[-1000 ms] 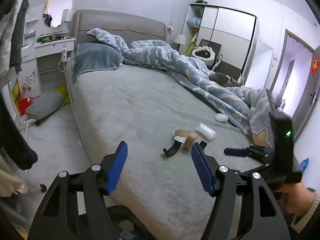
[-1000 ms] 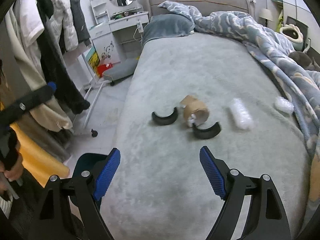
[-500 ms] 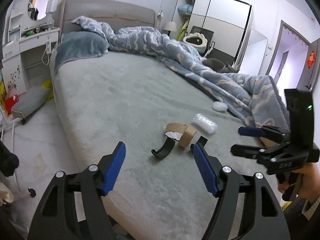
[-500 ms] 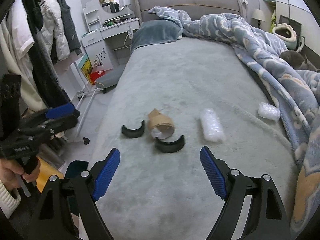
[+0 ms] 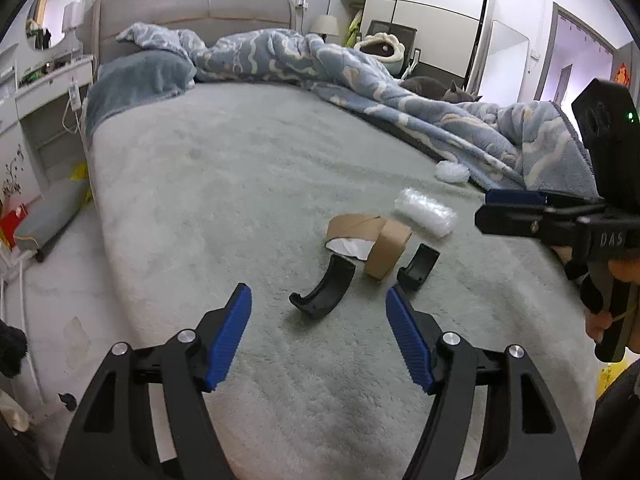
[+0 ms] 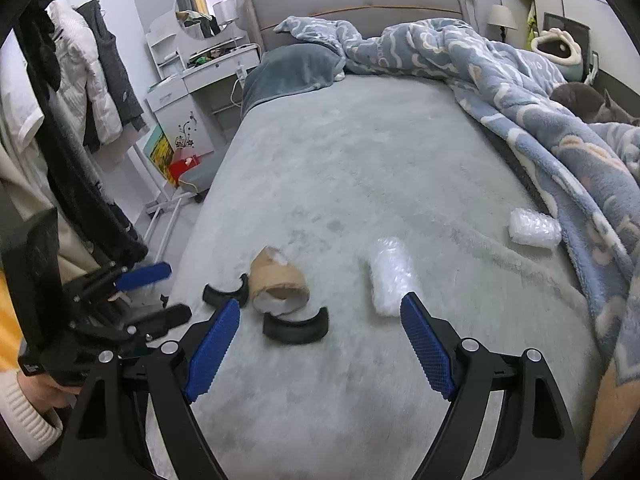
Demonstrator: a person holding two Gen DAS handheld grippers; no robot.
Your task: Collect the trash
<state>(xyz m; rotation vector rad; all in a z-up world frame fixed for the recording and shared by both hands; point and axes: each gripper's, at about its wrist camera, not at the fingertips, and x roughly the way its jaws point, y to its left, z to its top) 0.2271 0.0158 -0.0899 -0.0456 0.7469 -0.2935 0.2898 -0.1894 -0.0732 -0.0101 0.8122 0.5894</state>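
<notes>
so, near the foot edge of the bed (image 6: 360, 160) the trash lies in a row: a black curved piece (image 6: 224, 295), a crumpled cardboard roll (image 6: 280, 282) with a second black curved piece (image 6: 296, 326) just beside it, a bubble-wrap roll (image 6: 390, 276), then a bubble-wrap wad (image 6: 534, 227) by the blanket (image 6: 520, 92). left claw (image 5: 318, 342) and right claw (image 6: 320, 350) are both released and empty, hovering short of the pile. this looks like the approach step; next, each needs lowering over one piece and clenching.

White letters "DAS" stand on the right hand-held gripper (image 5: 516, 210); nothing else is legible.
</notes>
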